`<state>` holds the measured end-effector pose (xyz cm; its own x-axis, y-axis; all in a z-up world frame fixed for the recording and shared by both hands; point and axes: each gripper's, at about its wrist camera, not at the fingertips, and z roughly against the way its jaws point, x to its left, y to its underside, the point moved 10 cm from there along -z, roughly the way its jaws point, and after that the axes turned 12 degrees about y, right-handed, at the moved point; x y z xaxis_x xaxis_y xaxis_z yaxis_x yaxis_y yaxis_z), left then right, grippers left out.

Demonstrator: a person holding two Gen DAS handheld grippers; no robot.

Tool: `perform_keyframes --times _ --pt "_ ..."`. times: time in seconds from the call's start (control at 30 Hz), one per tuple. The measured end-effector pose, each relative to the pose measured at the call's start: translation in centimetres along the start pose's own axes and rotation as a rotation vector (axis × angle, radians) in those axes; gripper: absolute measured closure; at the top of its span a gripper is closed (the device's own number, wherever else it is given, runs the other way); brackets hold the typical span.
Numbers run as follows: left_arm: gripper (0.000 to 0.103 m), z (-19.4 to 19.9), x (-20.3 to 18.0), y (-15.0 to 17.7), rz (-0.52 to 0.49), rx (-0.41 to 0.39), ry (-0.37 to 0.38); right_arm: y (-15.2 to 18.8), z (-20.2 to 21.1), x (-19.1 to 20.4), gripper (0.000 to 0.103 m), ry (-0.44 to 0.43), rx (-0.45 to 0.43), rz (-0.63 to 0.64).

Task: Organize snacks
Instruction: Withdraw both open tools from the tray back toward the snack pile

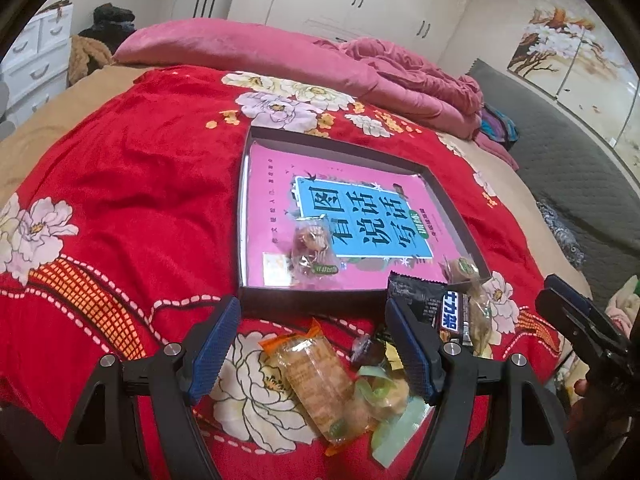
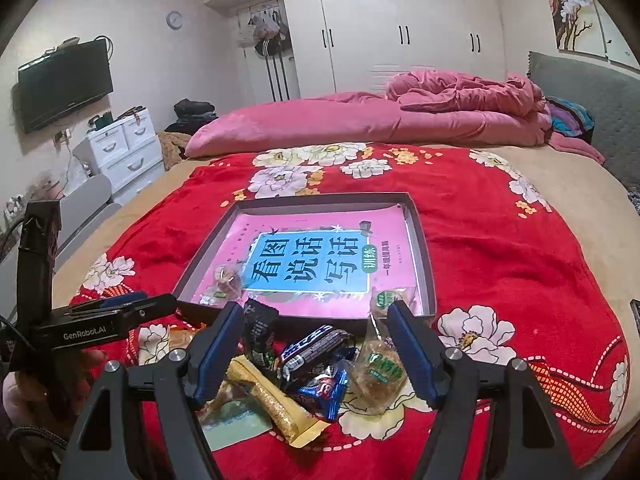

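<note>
Both tongs are hanging released, w/ nothing between the pads. Left tongs (image 1: 314,344) are hovering over an orange-ended cracker pack (image 1: 316,380) lying on the red floral blanket (image 1: 132,168), just in front of the shallow box (image 1: 256,292). Right tongs (image 2: 316,336) are framing the pile: yellow wafer bar (image 2: 276,404), Snickers bar (image 2: 316,348), clear-wrapped pastry (image 2: 378,372). Two pastries are already sitting in the box. Wrappers are prob. light, crinkly, slippery; contents crushable, so pinching across the middle gently looks best.

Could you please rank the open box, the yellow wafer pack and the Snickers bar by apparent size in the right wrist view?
1. Open box
2. Yellow wafer pack
3. Snickers bar, though it looks close in size to the wafer pack and partly overlapped.
</note>
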<state>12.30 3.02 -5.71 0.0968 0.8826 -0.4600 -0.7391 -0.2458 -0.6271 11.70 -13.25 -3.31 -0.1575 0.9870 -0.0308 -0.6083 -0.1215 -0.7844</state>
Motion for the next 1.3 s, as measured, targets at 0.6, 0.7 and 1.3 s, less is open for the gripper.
perform_keyframes --times 0.6,0.7,1.3 --pt "0.027 1.1 1.1 1.6 0.051 0.035 -0.025 2.3 0.6 1.2 0.029 -0.019 0.026 0.066" --pt "0.027 1.2 1.3 1.9 0.066 0.043 -0.023 3.0 0.5 1.6 0.029 -0.021 0.036 0.089" --pt "0.027 0.1 1.0 4.8 0.105 0.12 -0.022 5.7 -0.3 3.3 0.029 -0.01 0.082 0.2"
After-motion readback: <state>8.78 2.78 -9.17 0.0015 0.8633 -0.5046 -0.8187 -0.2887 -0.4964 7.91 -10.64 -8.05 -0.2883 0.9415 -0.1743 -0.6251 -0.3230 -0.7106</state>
